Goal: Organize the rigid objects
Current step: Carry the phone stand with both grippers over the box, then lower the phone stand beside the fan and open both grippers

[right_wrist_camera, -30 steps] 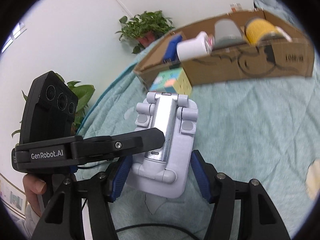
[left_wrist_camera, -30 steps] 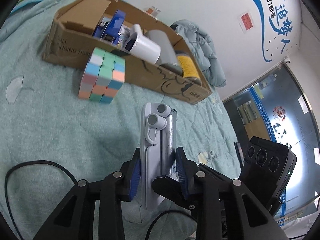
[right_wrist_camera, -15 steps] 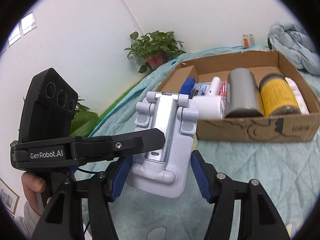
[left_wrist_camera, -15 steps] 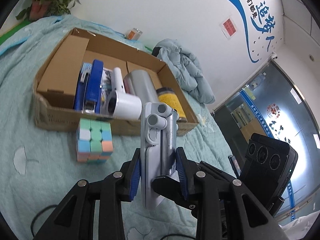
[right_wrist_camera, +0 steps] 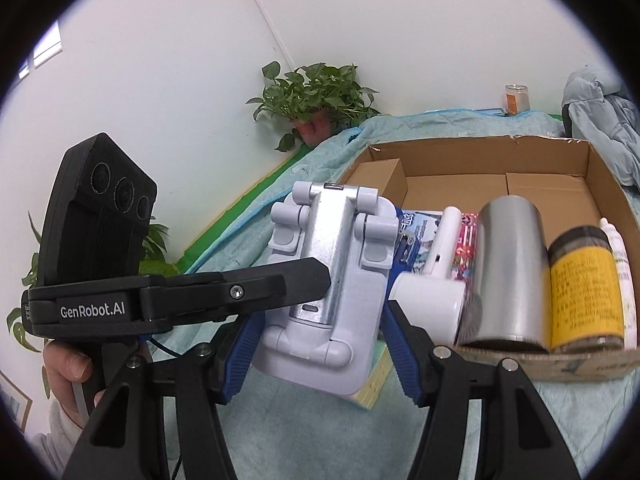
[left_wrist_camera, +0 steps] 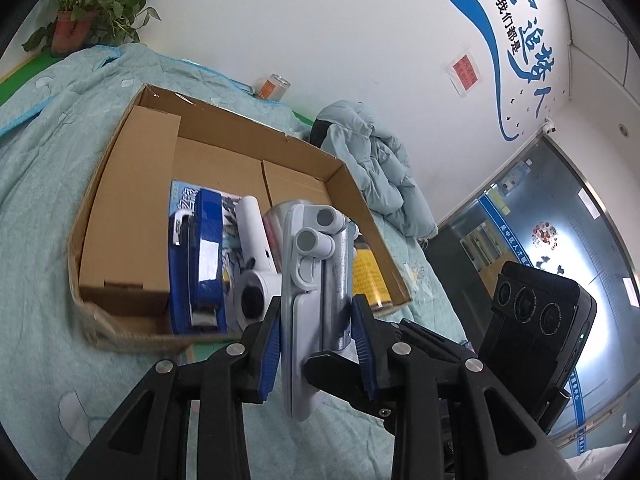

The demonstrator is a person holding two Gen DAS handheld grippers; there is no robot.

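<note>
We are viewing the cardboard box (left_wrist_camera: 132, 216) lying on the quilt (left_wrist_camera: 36, 184), at 12 o'clock from the folding stand (left_wrist_camera: 316, 280). Inside, from 9 toward 3 o'clock, are lying the stapler (left_wrist_camera: 200, 256), hair dryer (left_wrist_camera: 256, 248), metal cylinder (right_wrist_camera: 508, 272) and labelled can (right_wrist_camera: 584, 292). The jacket (left_wrist_camera: 372, 164) is lying at 2 o'clock beyond the box, the potted plant (left_wrist_camera: 92, 4) at 10 o'clock.

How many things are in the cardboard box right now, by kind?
Blue stapler: 1
White hair dryer: 1
Steel tumbler: 1
Yellow-labelled jar: 1
White bottle: 1
Pink patterned pack: 1
Total: 6
Not counted: the held phone stand.
</note>
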